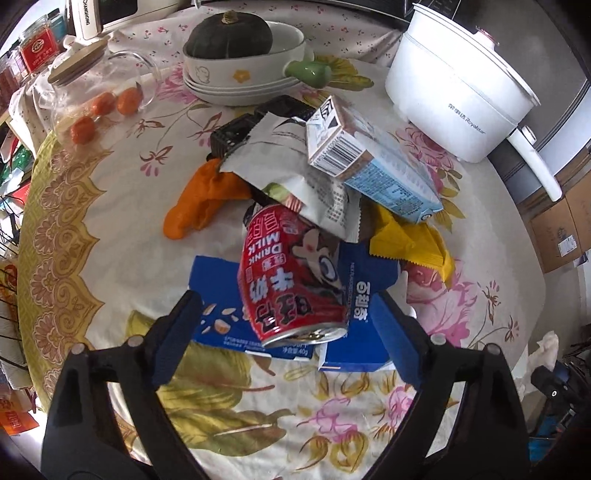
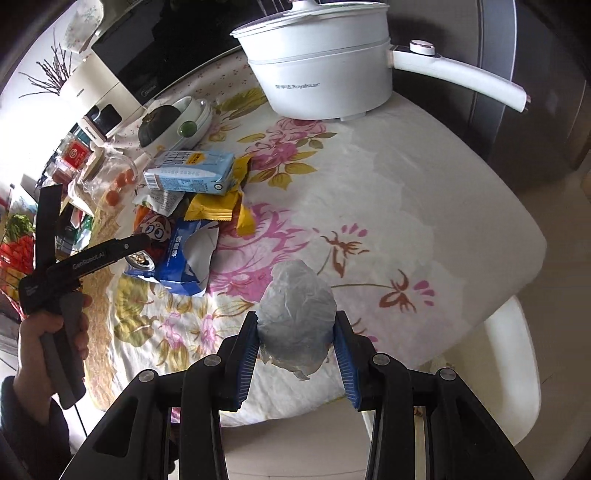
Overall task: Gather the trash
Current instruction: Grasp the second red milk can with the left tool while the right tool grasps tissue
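The right gripper (image 2: 295,332) holds a crumpled wad of pale tissue (image 2: 295,306) pinched between its blue pads, above the near edge of the floral tablecloth (image 2: 424,206); whether the wad clears the cloth cannot be told. A white chair seat (image 2: 509,354) shows just beyond that edge.

The left gripper (image 1: 288,317), held in a person's hand (image 2: 55,339), has its jaws wide apart, one on each side of the lower end of a red milk-drink can (image 1: 295,273), and its pads do not press on the can. The can lies tilted on a torn blue box (image 1: 236,325), toward the table's left side in the right wrist view.

Behind the can the rest of the rubbish is piled: a white and silver snack wrapper (image 1: 295,158), a yellow packet (image 1: 413,243) just to its side, a pale blue drink carton (image 1: 373,166) lying on top, and an orange rag or glove (image 1: 207,199) spread on the cloth beside a black basket-like object (image 1: 258,125), mostly covered by the wrapper.

Further back stands a stack of white dishes (image 1: 240,77) with a dark green squash (image 1: 229,35) in the top bowl, and a green ceramic piece (image 1: 308,72) rests against them. A glass jar (image 1: 96,85) with small orange fruits stands near the far left edge. A white electric pot (image 1: 458,88) with a long handle occupies the far right corner.
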`<state>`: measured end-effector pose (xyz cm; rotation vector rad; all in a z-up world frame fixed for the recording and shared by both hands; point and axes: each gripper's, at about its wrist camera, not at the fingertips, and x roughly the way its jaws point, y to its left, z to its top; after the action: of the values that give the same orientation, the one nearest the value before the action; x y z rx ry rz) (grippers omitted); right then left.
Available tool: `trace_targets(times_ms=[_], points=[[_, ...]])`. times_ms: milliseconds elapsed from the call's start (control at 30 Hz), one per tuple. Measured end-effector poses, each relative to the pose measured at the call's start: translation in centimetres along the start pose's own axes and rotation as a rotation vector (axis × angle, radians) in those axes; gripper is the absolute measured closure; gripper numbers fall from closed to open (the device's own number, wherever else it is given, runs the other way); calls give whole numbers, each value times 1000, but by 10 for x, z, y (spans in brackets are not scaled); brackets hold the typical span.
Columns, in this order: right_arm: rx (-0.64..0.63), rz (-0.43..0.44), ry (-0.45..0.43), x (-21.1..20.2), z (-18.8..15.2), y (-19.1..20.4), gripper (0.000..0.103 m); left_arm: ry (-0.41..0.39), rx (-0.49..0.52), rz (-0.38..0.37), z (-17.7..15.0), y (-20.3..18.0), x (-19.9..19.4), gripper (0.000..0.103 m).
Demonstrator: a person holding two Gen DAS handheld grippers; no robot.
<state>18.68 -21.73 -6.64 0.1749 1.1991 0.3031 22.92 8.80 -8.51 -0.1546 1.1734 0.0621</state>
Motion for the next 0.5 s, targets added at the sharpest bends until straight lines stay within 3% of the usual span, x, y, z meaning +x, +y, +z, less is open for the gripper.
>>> trace_targets(times_ms=[167, 333, 500], points=[[20, -6, 6, -4, -2, -15, 63, 37, 21, 34, 0, -6, 13, 39], [21, -3, -8, -13, -6, -20, 63, 10, 26, 40, -4, -6, 8, 39], [0, -2, -9, -20, -11, -19, 63, -28, 31, -13, -21, -1, -12, 39]])
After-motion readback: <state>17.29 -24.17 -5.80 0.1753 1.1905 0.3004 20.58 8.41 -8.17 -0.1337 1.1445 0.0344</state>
